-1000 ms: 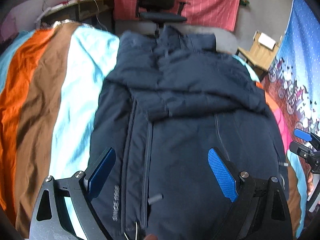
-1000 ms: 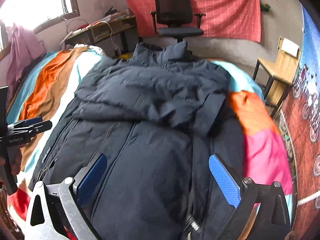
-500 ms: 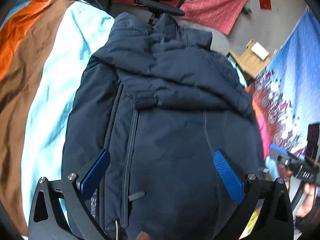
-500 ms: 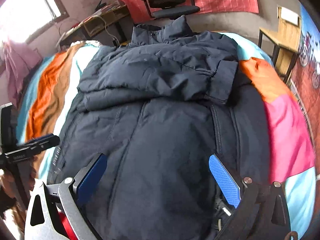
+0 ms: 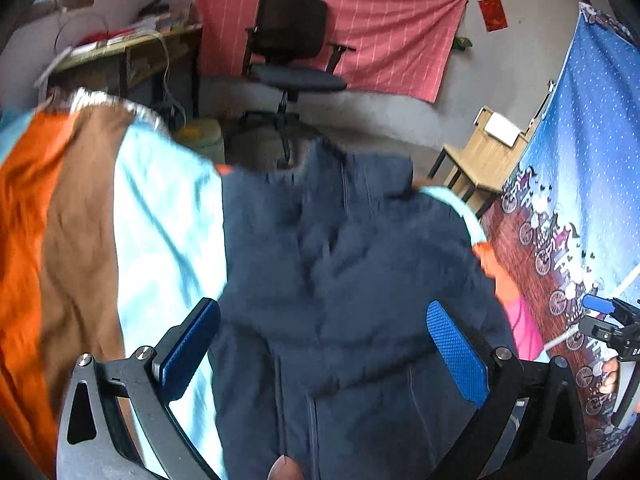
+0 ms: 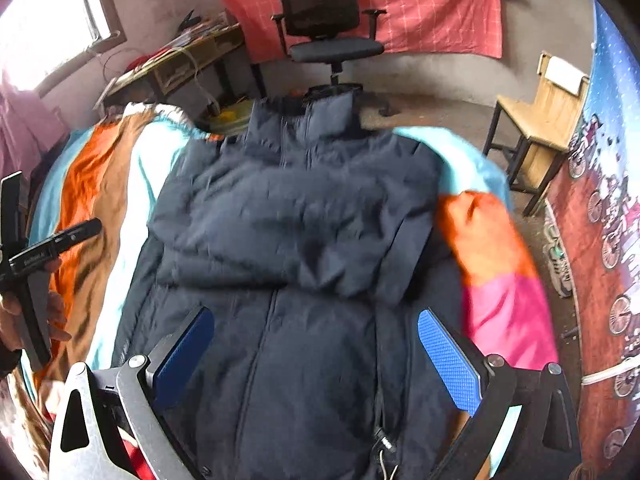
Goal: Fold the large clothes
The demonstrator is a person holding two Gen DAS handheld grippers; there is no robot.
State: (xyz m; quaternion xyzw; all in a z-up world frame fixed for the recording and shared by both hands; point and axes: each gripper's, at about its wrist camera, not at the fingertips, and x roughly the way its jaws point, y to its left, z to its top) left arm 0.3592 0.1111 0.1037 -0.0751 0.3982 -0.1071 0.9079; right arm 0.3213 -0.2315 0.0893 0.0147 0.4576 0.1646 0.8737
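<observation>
- Your left gripper (image 5: 324, 344) has its jaws spread wide, gripping nothing; same for your right gripper (image 6: 316, 354). Both hover over the lower front of the jacket (image 6: 296, 240).
- Versus half a second ago: both cameras have tipped up and pulled back, so more of the office chair (image 6: 324, 24) and the floor shows.
- Jacket lies flat on the striped bed cover (image 5: 80, 240), sleeves folded across the chest.
- Long axis runs away from you: collar at the far bed edge towards the chair, hem at your jaws.

A navy padded jacket (image 5: 352, 280) is lying on a striped bedspread (image 5: 80, 232) as the left gripper (image 5: 324, 344) is hovering above it, jaws spread wide, an office chair (image 5: 292, 52) standing behind.
</observation>
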